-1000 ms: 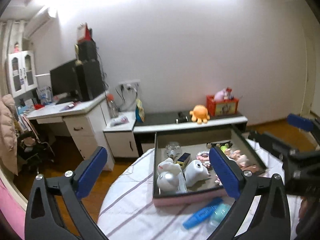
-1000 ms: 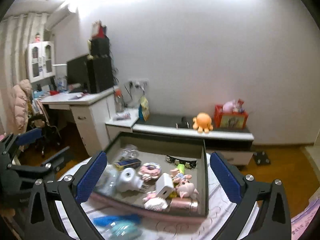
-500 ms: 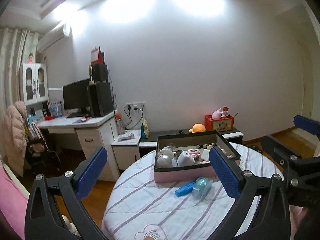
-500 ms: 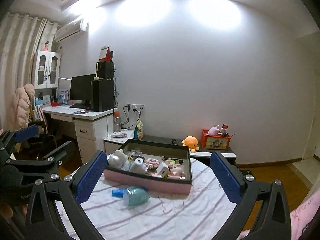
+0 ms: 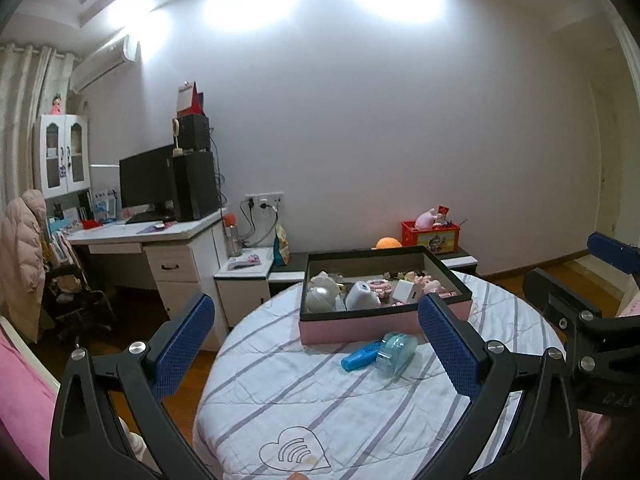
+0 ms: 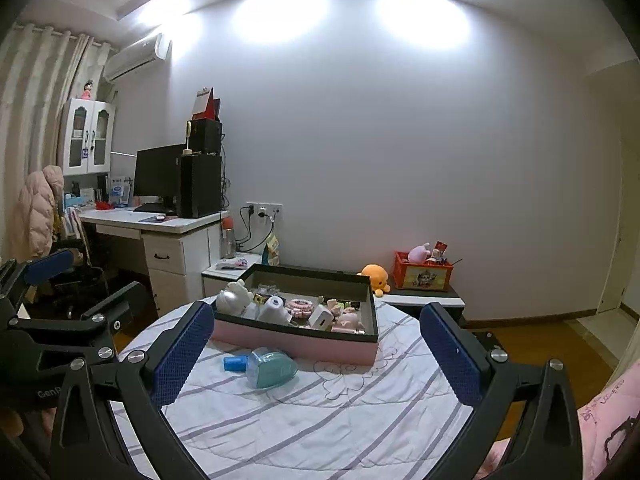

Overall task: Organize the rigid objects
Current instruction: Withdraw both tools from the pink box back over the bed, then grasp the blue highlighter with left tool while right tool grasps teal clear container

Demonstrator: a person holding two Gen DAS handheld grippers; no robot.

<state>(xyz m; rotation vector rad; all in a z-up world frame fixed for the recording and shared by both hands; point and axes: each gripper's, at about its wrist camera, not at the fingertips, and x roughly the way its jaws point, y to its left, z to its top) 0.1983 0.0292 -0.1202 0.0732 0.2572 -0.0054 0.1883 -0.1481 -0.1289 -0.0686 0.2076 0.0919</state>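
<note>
The pink box (image 5: 384,322), filled with small toys, a white charger (image 5: 407,292) and trinkets, lies ahead of our empty, wide-spread left tongs (image 5: 316,344) and right tongs (image 6: 316,346), beyond a blue marker (image 5: 360,356).

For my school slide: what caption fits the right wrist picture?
Open right gripper above a round table with a pink box of trinkets.

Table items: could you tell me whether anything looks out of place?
Yes: a blue tube and a teal tape dispenser lie loose on the striped tablecloth, in front of the pink box, while the other small items sit inside it.
</note>
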